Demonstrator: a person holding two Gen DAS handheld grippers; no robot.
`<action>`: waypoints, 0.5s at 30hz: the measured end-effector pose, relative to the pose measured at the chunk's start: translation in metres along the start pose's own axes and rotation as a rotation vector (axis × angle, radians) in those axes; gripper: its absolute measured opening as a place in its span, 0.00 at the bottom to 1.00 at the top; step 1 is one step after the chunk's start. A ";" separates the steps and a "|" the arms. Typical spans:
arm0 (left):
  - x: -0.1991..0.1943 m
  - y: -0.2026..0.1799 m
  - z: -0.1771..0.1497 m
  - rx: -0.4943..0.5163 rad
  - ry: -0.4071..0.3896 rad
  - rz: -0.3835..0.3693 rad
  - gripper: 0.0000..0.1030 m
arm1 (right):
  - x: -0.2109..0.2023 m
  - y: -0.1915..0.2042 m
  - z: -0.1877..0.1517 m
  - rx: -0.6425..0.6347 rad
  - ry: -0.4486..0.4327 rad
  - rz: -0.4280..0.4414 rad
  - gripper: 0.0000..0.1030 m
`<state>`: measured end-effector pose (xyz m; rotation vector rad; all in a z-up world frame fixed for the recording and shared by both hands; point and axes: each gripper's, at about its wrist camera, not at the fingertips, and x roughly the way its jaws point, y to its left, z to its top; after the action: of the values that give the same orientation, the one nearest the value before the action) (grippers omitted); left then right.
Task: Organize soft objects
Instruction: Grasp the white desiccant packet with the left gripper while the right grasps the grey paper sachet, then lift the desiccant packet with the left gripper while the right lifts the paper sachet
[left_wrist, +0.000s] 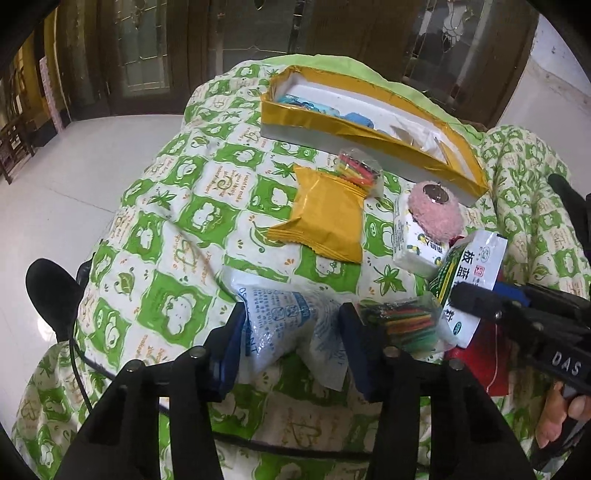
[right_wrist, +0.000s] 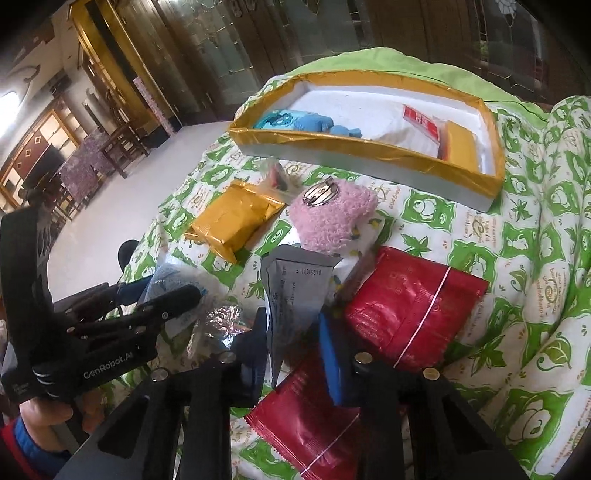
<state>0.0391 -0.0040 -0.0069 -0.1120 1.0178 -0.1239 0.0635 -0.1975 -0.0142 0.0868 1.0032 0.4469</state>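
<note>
My left gripper (left_wrist: 291, 347) has its blue pads against both sides of a clear-and-white packet with blue print (left_wrist: 288, 325), which bunches up between them on the quilt. My right gripper (right_wrist: 295, 350) is shut on a white packet with green print (right_wrist: 291, 291); in the left wrist view that white packet (left_wrist: 469, 280) stands tilted in the right gripper (left_wrist: 476, 306). Beyond lie a pink fluffy piece with a metal clasp (right_wrist: 328, 218), a yellow packet (left_wrist: 325, 218) and a tissue pack (left_wrist: 413, 243). A gold-edged white tray (right_wrist: 369, 147) at the back holds blue soft items (right_wrist: 295, 120).
Everything lies on a green-and-white quilt (left_wrist: 177, 229) with floor beyond its left edge. Two red packets (right_wrist: 410, 306) lie under and right of my right gripper. Bags of coloured sticks (left_wrist: 402, 325) sit beside my left gripper and behind the yellow packet. A hand (left_wrist: 565, 417) holds the right gripper.
</note>
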 end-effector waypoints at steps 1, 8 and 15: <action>-0.001 0.001 0.000 -0.006 -0.001 -0.003 0.47 | -0.002 -0.002 0.000 0.006 -0.005 0.002 0.27; 0.011 0.014 -0.002 -0.062 0.058 -0.035 0.57 | -0.007 -0.007 0.001 0.026 -0.017 0.002 0.27; 0.007 0.007 -0.004 -0.037 0.028 -0.020 0.50 | -0.008 -0.007 0.000 0.024 -0.022 0.000 0.27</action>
<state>0.0394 0.0015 -0.0156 -0.1541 1.0470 -0.1248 0.0623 -0.2069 -0.0092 0.1132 0.9869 0.4329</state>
